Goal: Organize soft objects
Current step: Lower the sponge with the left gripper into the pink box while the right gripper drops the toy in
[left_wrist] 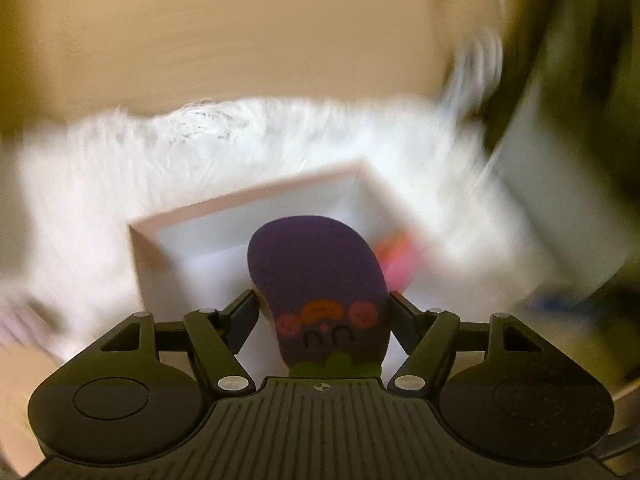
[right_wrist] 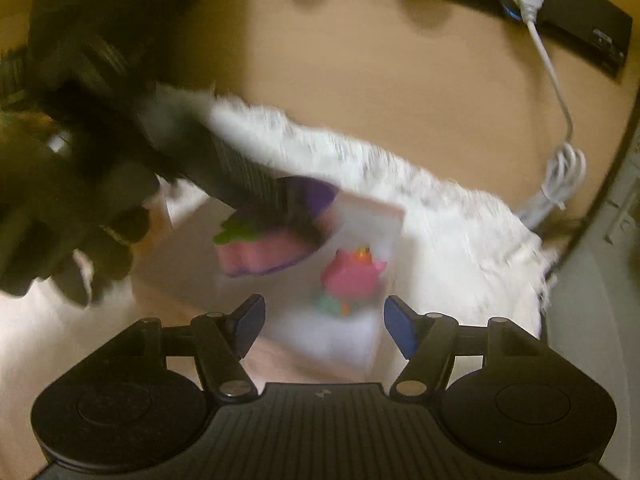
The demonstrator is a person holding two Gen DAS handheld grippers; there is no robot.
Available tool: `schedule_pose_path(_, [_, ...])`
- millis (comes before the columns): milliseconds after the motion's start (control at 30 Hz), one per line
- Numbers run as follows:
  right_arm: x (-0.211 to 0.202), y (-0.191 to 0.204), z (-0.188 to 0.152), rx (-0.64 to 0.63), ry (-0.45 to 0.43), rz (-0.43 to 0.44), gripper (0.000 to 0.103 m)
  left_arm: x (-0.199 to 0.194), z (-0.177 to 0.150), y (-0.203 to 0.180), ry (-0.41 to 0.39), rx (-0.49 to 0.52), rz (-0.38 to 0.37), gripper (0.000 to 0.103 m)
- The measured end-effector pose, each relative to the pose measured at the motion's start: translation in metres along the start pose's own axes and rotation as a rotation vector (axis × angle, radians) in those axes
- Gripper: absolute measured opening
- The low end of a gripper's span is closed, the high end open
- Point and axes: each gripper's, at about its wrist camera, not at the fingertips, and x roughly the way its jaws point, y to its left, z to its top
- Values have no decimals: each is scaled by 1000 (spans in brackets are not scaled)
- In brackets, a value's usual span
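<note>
A: Box mouth? The white box [right_wrist: 372, 216] is open on top; a pink toy [right_wrist: 352, 280] lies inside.

B: Above it? The left gripper [right_wrist: 280, 200] with its eggplant plush [left_wrist: 316, 276] blocks the near side; the right gripper [right_wrist: 324, 324] is spread apart, clear.

text: none legible | labels: none | numbers: none

Two wrist fisheyes close above, both angled down onto one shared white box [left_wrist: 248, 204] [right_wrist: 372, 208] on rug [left_wrist: 100, 168] [right_wrist: 460, 232].

floor: tan [right_wrist: 360, 80] | rug: white shag [right_wrist: 440, 220] | cable: white [right_wrist: 556, 80]
</note>
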Motion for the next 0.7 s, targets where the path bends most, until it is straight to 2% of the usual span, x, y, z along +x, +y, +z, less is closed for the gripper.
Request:
schedule_pose_path(33, [-1, 2, -6, -17, 9, -18, 66, 5, -4, -9, 4, 49, 28, 75])
schedule_pose_path(67, [-3, 3, -11, -32, 15, -33, 66, 8, -7, -12, 4, 57, 28, 75])
schedule_pose_path(133, [-8, 2, -19, -42, 21, -49, 66, 6, -8, -9, -24, -15, 20, 75])
schedule_pose_path(167, [-10, 0, -20, -37, 25, -53, 66, 1, -6, -3, -72, -77, 3, 75])
schedule_pose_path(233, [-15, -2, -21, -20, 34, -60, 67, -11, -7, 13, -125, -181, -46, 74])
schedule_pose_path(300, [-16, -3, -23, 2, 41, -58, 67, -13, -6, 13, -102, -183, -108, 74])
schedule_pose_path(367, [-17, -2, -22, 17, 46, -49, 67, -13, -11, 14, -65, -182, -202, 74])
schedule_pose_path(433, [-18, 1, -24, 21, 45, -38, 67, -23, -21, 16, -116, -223, -256, 74])
schedule_pose_path(533, [-21, 5, -25, 21, 25, -11, 67, -48, -35, 28, -245, -276, -257, 73])
schedule_pose_path(633, [-21, 12, -22, 13, 15, -5, 67, -68, -40, 32, -264, -249, -242, 73])
schedule_pose_path(700, [-19, 15, -17, 29, 9, -13, 67, -78, -45, 38, -285, -244, -201, 73])
